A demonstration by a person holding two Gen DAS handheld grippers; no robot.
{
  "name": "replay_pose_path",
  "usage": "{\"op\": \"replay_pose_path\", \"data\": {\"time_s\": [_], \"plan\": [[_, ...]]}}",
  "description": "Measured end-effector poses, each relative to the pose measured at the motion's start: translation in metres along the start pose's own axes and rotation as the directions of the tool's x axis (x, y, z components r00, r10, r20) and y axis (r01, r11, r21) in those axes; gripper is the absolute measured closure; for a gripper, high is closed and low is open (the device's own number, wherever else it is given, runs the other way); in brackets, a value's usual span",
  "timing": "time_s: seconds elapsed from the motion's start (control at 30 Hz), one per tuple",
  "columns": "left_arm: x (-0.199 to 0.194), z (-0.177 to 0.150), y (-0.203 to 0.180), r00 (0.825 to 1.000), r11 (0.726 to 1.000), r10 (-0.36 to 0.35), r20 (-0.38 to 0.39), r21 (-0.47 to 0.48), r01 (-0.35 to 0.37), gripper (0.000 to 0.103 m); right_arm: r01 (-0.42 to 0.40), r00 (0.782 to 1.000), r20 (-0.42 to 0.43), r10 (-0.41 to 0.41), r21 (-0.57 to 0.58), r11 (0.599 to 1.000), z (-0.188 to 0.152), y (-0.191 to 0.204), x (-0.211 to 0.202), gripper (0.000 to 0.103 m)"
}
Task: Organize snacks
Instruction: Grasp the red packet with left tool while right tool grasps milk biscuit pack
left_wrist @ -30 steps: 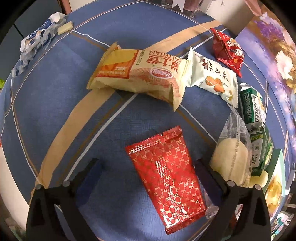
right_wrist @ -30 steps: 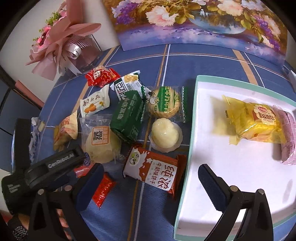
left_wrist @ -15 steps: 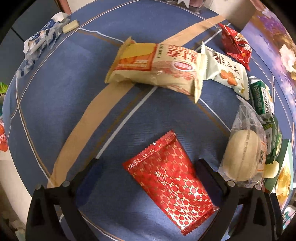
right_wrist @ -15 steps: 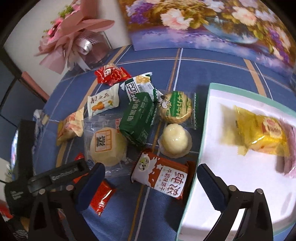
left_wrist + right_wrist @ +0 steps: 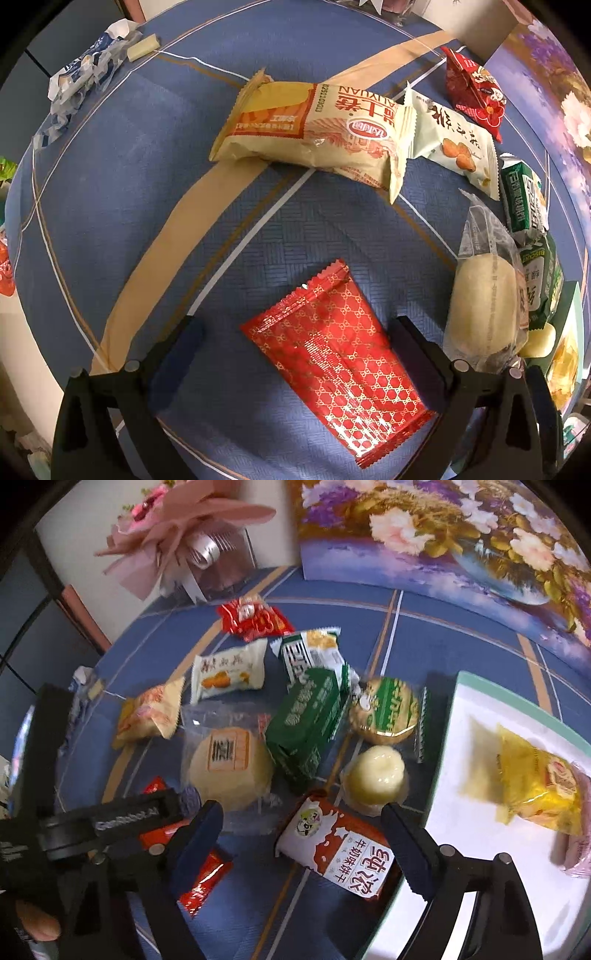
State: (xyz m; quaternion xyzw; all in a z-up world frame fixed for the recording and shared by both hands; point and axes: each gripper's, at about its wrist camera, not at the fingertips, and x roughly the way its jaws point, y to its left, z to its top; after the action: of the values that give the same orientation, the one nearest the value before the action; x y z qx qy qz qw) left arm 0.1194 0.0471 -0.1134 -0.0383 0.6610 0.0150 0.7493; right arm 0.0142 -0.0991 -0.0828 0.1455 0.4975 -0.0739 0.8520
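Observation:
A red packet with a gold pattern (image 5: 332,362) lies flat on the blue tablecloth. My left gripper (image 5: 295,328) points down over it, open, with a finger on each side and no pad pressing. In the right wrist view a red-and-white milk biscuit packet (image 5: 332,849) lies between the fingers of my right gripper (image 5: 301,812). Its jaws are closing and the pads stand clear of the packet. Right of it is a white tray with a teal rim (image 5: 443,760), holding a yellow packet (image 5: 535,786) and a pink one (image 5: 576,845).
More snacks lie about: a long beige packet (image 5: 314,129), a wrapped round cake (image 5: 484,302), a green box (image 5: 306,720), a round biscuit (image 5: 384,709), a jelly cup (image 5: 376,775). A bouquet (image 5: 184,528) and a flower painting (image 5: 443,535) stand behind. A crumpled wrapper (image 5: 81,81) lies at the table's edge.
My right gripper's jaws have narrowed, and it has rolled and shifted towards the milk biscuit packet, which now sits between the fingers. The left gripper's view has drifted slightly over the red packet.

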Motion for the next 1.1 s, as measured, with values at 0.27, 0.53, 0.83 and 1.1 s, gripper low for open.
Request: {"op": "replay_pose_path", "data": {"time_s": [0.27,0.53,0.83,1.1], "plan": [[-0.002,-0.01,-0.004,1.0,1.0,-0.021,-0.018,0.002,0.021,0.002,-0.021,1.0,-0.009,0.021,0.008,1.0,-0.003,-0.003,0.005,0.015],[-0.003,-0.023,-0.003,0.999,0.999,-0.034,-0.027,0.002,0.034,0.002,-0.066,0.995,-0.073,0.068,0.035,0.997,-0.016,-0.001,-0.001,0.019],[0.002,-0.046,-0.008,1.0,0.998,0.007,-0.011,0.065,-0.006,0.002,-0.016,0.993,-0.117,0.021,0.043,0.999,-0.035,-0.001,-0.009,0.04],[0.002,-0.065,-0.006,1.0,0.995,0.004,-0.008,0.101,-0.004,0.002,0.038,0.99,-0.136,-0.037,0.004,0.999,-0.045,0.009,-0.004,0.044]]}}
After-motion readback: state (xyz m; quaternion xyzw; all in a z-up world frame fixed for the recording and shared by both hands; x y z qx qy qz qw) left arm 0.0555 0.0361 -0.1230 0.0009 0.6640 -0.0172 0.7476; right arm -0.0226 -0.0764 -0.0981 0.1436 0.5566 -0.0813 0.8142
